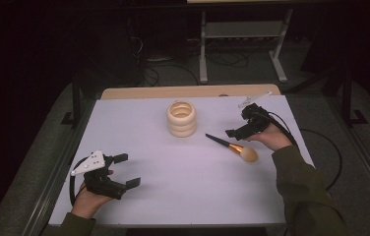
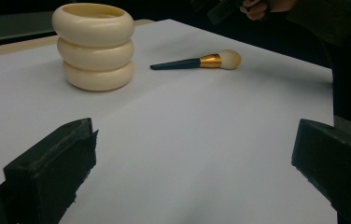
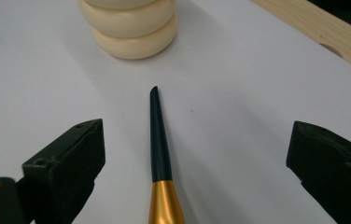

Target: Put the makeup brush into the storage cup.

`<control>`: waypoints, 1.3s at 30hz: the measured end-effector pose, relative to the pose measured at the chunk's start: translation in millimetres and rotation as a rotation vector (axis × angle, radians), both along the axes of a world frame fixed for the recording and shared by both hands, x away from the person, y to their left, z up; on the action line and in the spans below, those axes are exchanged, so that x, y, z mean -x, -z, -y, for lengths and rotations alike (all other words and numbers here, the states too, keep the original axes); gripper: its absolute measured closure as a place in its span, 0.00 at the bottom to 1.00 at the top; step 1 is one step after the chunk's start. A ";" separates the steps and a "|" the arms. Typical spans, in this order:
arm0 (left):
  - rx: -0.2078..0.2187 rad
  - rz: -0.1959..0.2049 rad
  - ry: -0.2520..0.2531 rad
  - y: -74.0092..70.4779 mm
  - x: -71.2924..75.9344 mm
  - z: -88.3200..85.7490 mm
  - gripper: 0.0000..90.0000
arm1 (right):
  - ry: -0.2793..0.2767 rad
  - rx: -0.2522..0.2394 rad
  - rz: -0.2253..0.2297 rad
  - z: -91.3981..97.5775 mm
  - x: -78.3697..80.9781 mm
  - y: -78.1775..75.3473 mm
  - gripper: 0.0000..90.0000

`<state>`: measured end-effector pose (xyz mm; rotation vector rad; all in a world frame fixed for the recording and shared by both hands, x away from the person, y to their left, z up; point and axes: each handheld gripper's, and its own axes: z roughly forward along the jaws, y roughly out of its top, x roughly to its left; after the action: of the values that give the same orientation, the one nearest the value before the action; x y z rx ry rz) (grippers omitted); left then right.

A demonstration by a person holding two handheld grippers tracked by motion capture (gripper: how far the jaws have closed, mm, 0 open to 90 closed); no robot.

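Observation:
A makeup brush (image 1: 232,146) with a dark handle, gold ferrule and cream bristles lies flat on the white table top (image 1: 173,196), right of centre. My right gripper (image 1: 241,123) hovers just behind it, open. In the right gripper view the brush handle (image 3: 158,144) runs up the gap of the right gripper (image 3: 194,163), clear of both pads. A cream holder (image 1: 181,118) shaped like three stacked rings stands upright at the middle back. My left gripper (image 1: 128,170) rests open near the front left, holding nothing, and faces the holder (image 2: 93,46) and brush (image 2: 197,62).
A strip of bare wood (image 1: 188,92) runs along the table's far edge, also seen in the right gripper view (image 3: 323,37). Beyond it stand a metal frame (image 1: 242,44) and cables on the floor. A cable trails from each gripper.

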<state>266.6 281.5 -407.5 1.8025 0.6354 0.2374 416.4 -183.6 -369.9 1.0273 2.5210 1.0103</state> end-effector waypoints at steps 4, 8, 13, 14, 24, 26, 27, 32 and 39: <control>0.000 0.000 0.000 -0.1 0.0 -0.1 0.00 | 0.004 0.015 -0.013 0.4 -1.7 1.7 0.05; 0.000 -0.001 0.000 0.1 0.1 0.2 0.00 | -0.005 0.030 -0.055 0.3 -3.4 3.3 0.06; -0.001 0.001 0.000 -0.1 0.0 -0.1 0.00 | -0.033 0.066 -0.104 -1.4 -6.2 3.6 0.07; -0.001 0.000 0.000 -0.2 0.1 -0.1 0.00 | -0.033 0.066 -0.104 -1.4 -6.2 3.6 0.07; 0.000 0.000 -0.002 -0.3 0.3 -0.4 0.00 | -0.055 0.112 -0.150 -3.3 -12.9 7.2 0.14; 0.000 -0.001 -0.001 -0.3 0.4 -0.3 0.00 | -0.061 0.122 -0.160 -3.9 -13.8 8.1 0.14; -0.001 0.000 -0.001 -0.3 0.4 -0.2 0.00 | -0.062 0.125 -0.166 -4.2 -13.8 8.2 0.14; -0.004 0.002 0.001 -0.3 0.3 -0.2 0.00 | -0.080 0.161 -0.186 -6.2 -15.3 10.0 0.15; -0.004 0.001 0.003 -0.3 0.5 0.0 0.00 | -0.102 0.182 -0.217 -7.6 -16.7 10.9 0.18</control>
<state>266.2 281.5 -407.2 1.8065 0.6317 0.2381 433.1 -176.0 -380.8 1.0126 2.8045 0.7105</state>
